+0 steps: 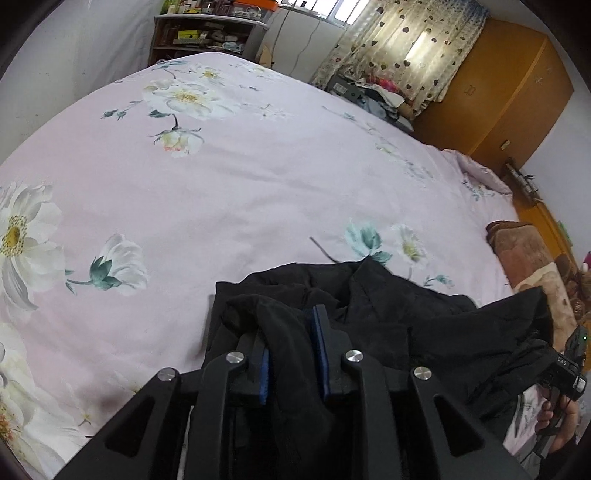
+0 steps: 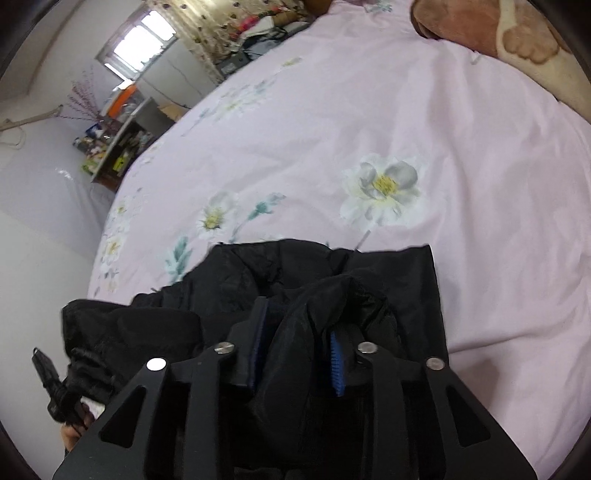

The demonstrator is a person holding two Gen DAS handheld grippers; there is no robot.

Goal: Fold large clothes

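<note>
A black padded garment (image 1: 424, 317) lies crumpled at the near edge of the pink floral bed sheet (image 1: 240, 177). In the left wrist view my left gripper (image 1: 290, 325) has a fold of it between the blue pads (image 1: 318, 343), and the cloth fills the narrow gap. In the right wrist view the garment (image 2: 399, 280) bunches up between the fingers of my right gripper (image 2: 299, 321). Those jaws stand wider, and the ridged blue pad (image 2: 337, 365) on the right shows bare beside the cloth. Both grippers point down at the bed, side by side.
A brown plush blanket (image 1: 524, 251) lies at the bed's right side. A wooden wardrobe (image 1: 498, 92), a heart-print curtain (image 1: 402, 48) and a cluttered shelf (image 1: 207, 33) stand beyond the bed. A hand (image 1: 557, 421) holds the other gripper's handle at the right edge.
</note>
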